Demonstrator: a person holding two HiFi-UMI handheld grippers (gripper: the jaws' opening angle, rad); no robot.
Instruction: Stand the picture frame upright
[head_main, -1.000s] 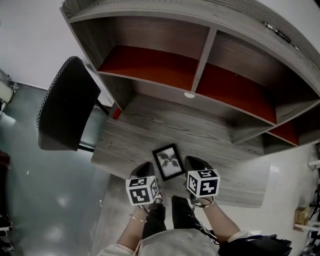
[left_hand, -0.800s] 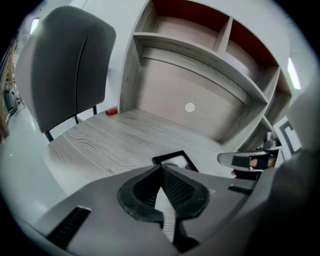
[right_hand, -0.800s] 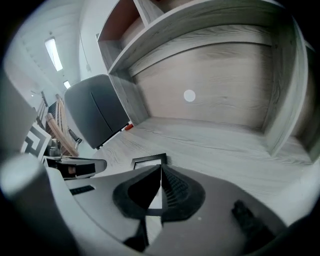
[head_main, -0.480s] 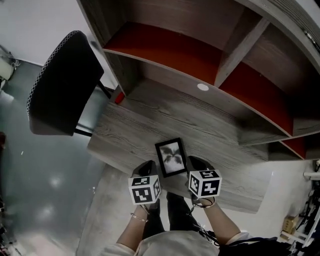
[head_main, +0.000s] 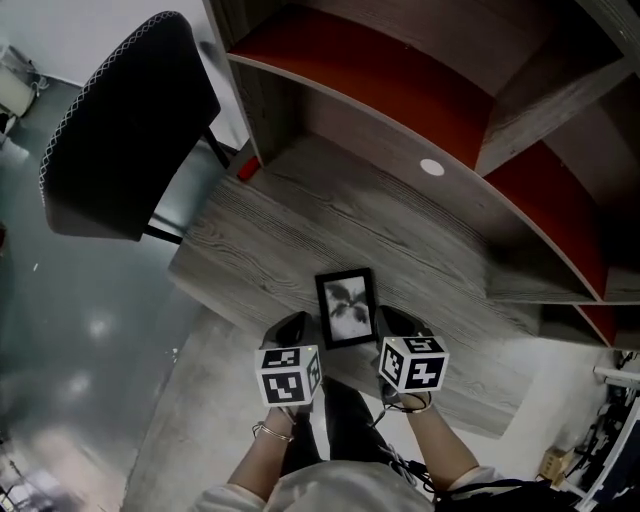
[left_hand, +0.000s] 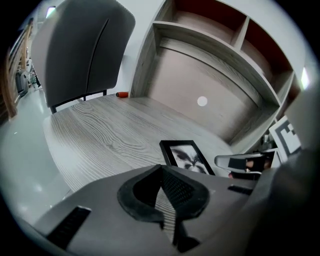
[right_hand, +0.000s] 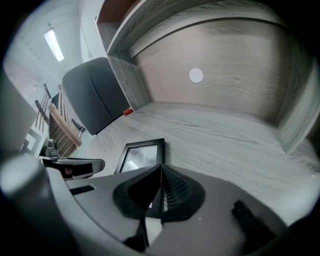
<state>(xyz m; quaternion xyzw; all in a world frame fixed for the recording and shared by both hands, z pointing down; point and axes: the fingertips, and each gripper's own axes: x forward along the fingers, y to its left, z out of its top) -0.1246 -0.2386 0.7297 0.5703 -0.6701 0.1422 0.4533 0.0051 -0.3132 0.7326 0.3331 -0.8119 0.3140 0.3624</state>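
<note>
Apparently nothing is done yet: the picture frame (head_main: 347, 307) lies flat on the bench (head_main: 290, 215), between the left gripper (head_main: 288, 335) and the right gripper (head_main: 400, 326), both with jaws clenched on nothing.

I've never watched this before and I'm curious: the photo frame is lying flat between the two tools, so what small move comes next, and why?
Probably open the right gripper and ease it to the near edge of the picture frame. The frame lies flat on the desk, untouched, and both this gripper and the left gripper have their jaws together, empty.
</note>
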